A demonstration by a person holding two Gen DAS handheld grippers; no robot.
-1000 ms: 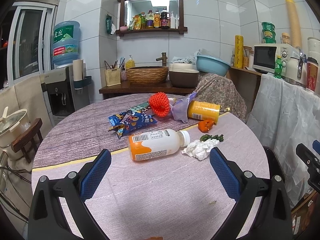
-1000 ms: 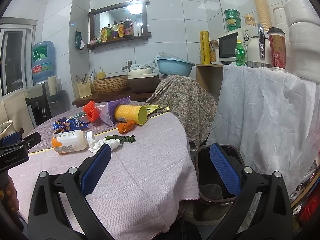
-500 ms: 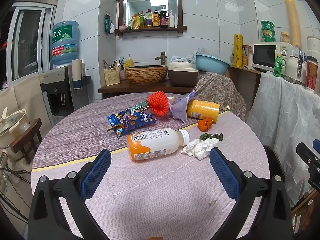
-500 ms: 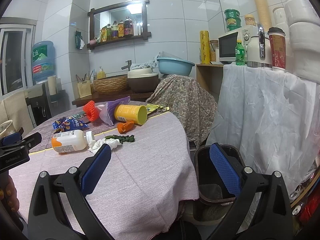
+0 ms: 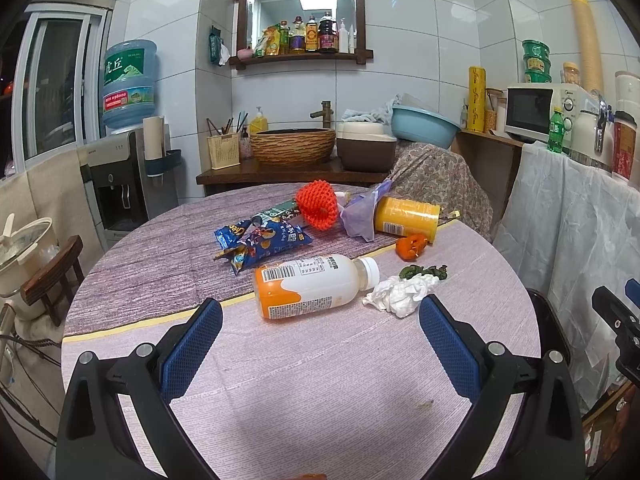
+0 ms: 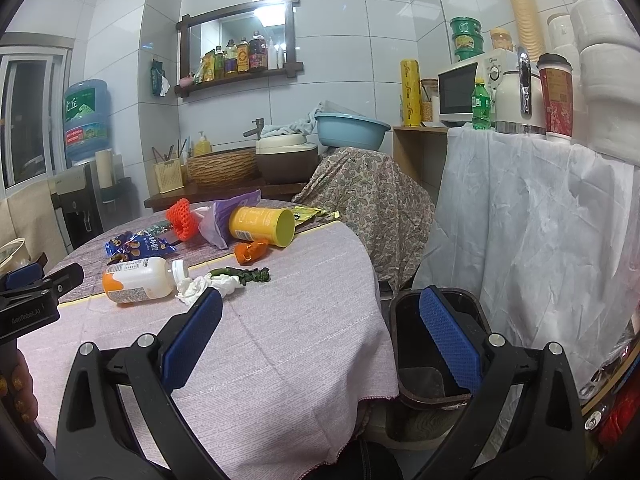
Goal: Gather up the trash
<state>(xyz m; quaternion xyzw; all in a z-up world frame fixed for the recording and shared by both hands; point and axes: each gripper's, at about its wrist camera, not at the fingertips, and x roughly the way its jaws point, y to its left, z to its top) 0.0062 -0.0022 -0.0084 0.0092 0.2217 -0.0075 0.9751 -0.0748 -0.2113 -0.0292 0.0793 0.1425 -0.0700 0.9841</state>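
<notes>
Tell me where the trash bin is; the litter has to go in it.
In the right wrist view, the dark trash bin stands on the floor right of the round table, below the white draped cloth.

Left view faces table (image 5: 320, 380), right view table edge, bin (image 6: 436, 394)

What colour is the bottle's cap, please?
White, matching the upper body of the bottle; clearest in the left wrist view.

We see round cloth-covered bench (image 5: 320, 392) carrying bottle (image 5: 312, 285), tissue (image 5: 400, 294), snack bags (image 5: 260, 240), yellow can (image 5: 406, 220), orange net (image 5: 318, 204).
</notes>
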